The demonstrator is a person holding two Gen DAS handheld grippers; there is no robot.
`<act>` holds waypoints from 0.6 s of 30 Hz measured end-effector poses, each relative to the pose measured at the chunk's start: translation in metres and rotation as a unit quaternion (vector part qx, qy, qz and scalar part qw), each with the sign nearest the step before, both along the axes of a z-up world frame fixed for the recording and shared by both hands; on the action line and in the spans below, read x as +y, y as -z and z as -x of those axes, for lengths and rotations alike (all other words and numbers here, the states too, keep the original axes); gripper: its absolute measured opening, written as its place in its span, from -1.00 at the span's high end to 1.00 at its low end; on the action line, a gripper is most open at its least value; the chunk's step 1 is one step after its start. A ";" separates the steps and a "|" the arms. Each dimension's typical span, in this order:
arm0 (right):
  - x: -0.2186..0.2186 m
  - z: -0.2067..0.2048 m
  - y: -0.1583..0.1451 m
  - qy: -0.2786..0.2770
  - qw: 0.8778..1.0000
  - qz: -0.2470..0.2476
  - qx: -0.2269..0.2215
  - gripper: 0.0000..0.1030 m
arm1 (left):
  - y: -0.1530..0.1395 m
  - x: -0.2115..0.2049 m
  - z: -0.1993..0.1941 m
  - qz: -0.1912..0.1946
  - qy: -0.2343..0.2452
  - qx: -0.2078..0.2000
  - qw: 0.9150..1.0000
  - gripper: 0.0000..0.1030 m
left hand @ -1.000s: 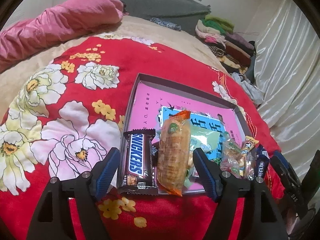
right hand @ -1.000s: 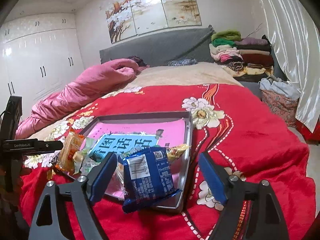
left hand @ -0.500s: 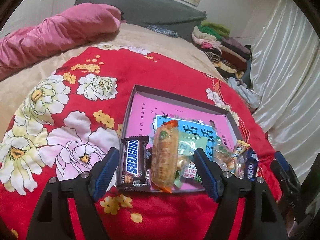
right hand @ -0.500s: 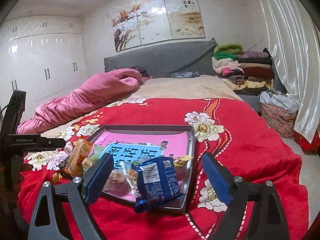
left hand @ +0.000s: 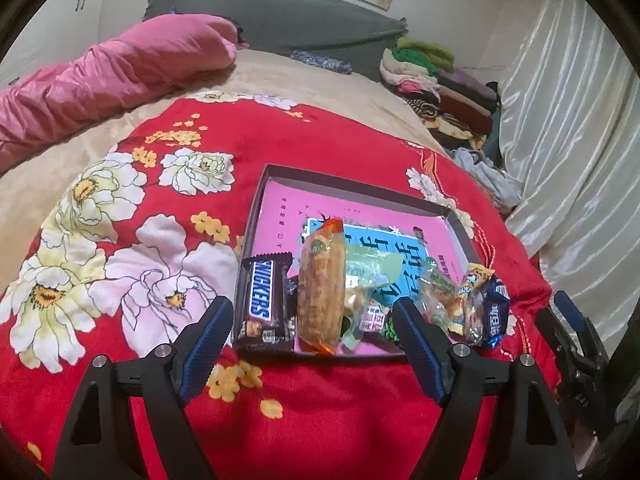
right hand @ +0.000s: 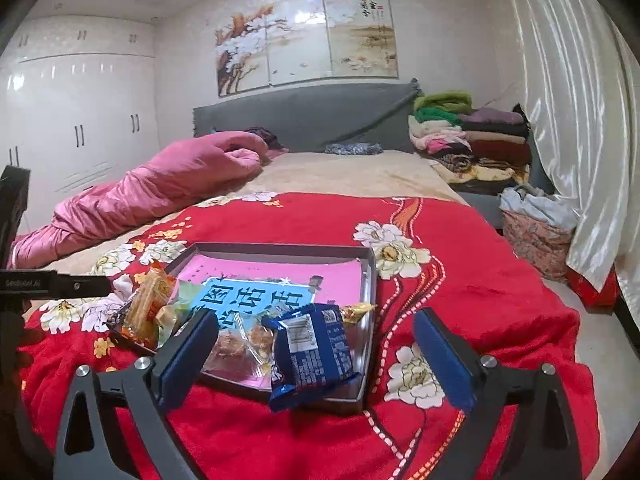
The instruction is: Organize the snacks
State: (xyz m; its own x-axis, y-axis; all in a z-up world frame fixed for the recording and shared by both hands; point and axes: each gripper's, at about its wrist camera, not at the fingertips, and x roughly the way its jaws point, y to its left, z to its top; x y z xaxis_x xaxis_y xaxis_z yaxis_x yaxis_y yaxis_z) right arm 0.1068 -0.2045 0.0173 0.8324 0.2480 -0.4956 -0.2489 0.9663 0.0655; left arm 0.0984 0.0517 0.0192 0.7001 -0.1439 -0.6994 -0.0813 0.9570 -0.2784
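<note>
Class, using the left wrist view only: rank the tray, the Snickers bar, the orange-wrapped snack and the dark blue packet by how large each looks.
1. Tray, clearly largest.
2. Orange-wrapped snack.
3. Snickers bar, only a little smaller than the snack, so that order is unsure.
4. Dark blue packet, though it is partly hidden at the tray's edge.

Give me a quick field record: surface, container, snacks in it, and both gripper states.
surface: red floral blanket on a bed
container: shallow tray, pink liner
snacks: Snickers bar, orange cracker pack, blue packet propped on the near rim, small wrapped candies
left gripper: open, jaws just widened, holding nothing
right gripper: open, jaws just widened, holding nothing
</note>
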 end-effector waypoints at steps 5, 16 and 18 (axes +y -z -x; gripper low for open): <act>0.002 0.008 -0.003 0.008 1.000 -0.009 0.016 -0.92 | 0.003 -0.005 0.011 -0.010 0.005 0.005 1.000 -0.61; 0.018 0.031 -0.003 -0.001 0.998 -0.020 0.060 -0.92 | 0.016 -0.018 0.033 -0.017 0.018 0.030 0.999 -0.61; 0.017 0.035 -0.002 0.001 0.997 -0.026 0.070 -0.92 | 0.016 -0.020 0.037 -0.019 0.021 0.031 0.999 -0.61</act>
